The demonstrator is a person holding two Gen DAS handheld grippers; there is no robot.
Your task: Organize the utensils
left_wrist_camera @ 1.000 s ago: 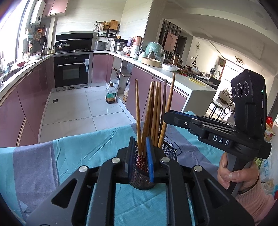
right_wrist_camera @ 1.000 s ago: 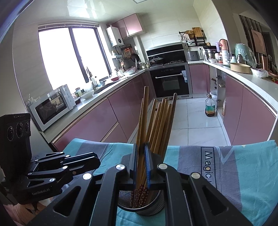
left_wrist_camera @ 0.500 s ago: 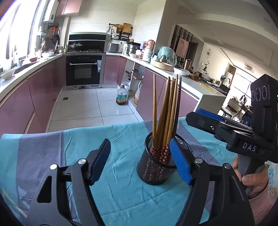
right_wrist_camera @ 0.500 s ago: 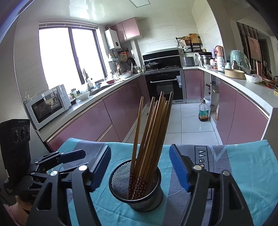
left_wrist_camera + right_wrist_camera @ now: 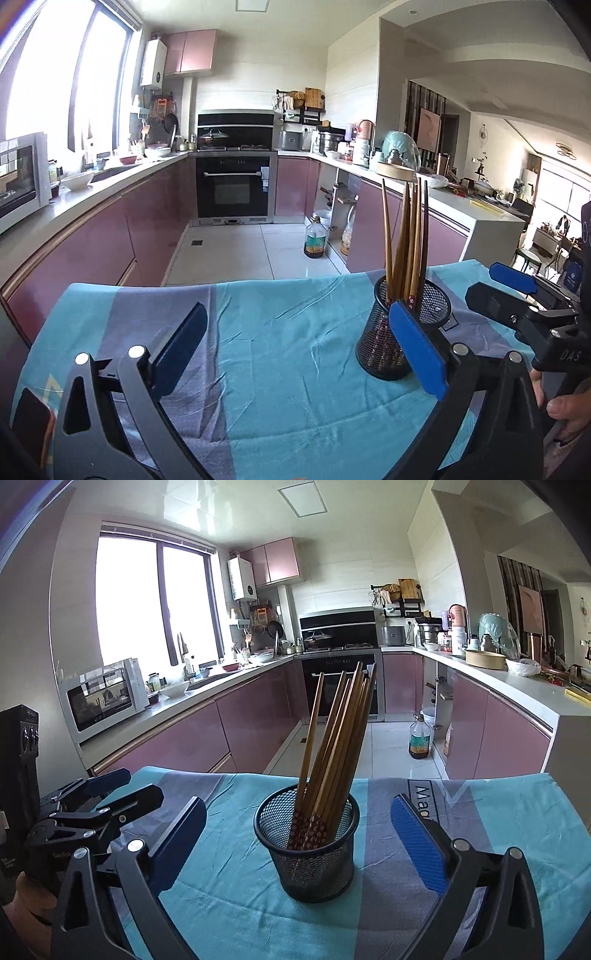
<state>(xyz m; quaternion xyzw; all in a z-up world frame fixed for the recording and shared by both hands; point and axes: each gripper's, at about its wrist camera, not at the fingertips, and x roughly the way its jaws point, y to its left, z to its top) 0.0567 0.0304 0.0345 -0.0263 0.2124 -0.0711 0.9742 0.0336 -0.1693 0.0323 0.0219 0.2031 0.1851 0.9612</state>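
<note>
On the far left of the right-hand view, my left gripper [image 5: 110, 794] is hanging over the tablecloth [image 5: 229, 886], its black frame and camera box held by a hand that is only partly showing at the bottom corner. In its own view its jaws are opening wide, nothing is lying between them, and bare cloth is showing in the gap.

Moving right, the mesh cup [image 5: 307, 853] is standing upright on the cloth, near the middle of the table. The wooden chopsticks [image 5: 332, 746] are standing in it as a loose bundle, patterned ends down, tips leaning up and to the right; one stick is leaning apart on the left side of the bundle.

My right gripper [image 5: 295, 830] is framing that cup. Its jaws are opening too, one blue pad on each side of the cup and both clear of the mesh, so I am gripping nothing.

In the left-hand view the cup is sitting beside and beyond the right pad of my left gripper [image 5: 295, 347], outside the gap. Further right, my right gripper's blue fingertips [image 5: 511, 275] are reaching in from the edge, with fingers of a hand [image 5: 565, 408] wrapped on its handle.
</note>
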